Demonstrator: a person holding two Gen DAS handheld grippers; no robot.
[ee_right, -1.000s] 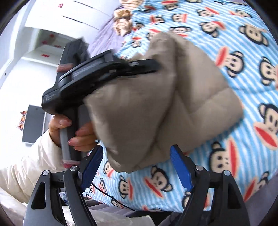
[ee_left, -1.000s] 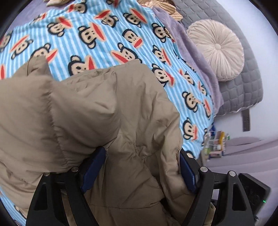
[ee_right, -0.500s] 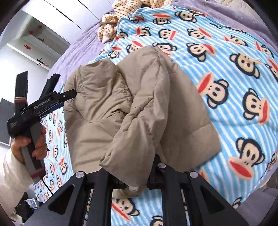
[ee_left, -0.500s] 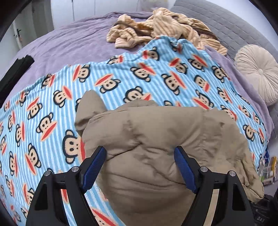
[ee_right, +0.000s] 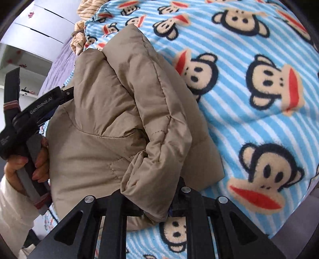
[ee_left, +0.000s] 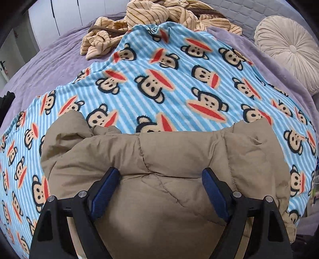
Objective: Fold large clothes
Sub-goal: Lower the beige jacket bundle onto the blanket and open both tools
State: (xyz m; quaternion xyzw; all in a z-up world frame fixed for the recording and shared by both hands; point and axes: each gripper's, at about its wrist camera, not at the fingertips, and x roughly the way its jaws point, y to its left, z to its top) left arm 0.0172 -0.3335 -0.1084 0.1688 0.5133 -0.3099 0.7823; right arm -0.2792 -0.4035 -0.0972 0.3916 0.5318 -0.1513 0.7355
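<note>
Tan puffer jacket [ee_left: 159, 159] bunched on monkey-print blanket [ee_left: 169, 83], long axis crosswise. Right gripper [ee_right: 157, 211] clenched on nearest jacket fold; left gripper [ee_left: 157, 189] spread wide, straddling the opposite side, grasping nothing.

A bed [ee_left: 49, 65] with a purple cover carries a blue-striped monkey-print blanket [ee_left: 159, 83], a heap of tan striped cloth [ee_left: 159, 16] and a round pleated cushion [ee_left: 287, 49] against a grey quilted headboard [ee_left: 249, 10], with white cupboard doors [ee_left: 65, 16] and open white shelves [ee_right: 22, 67] behind.
</note>
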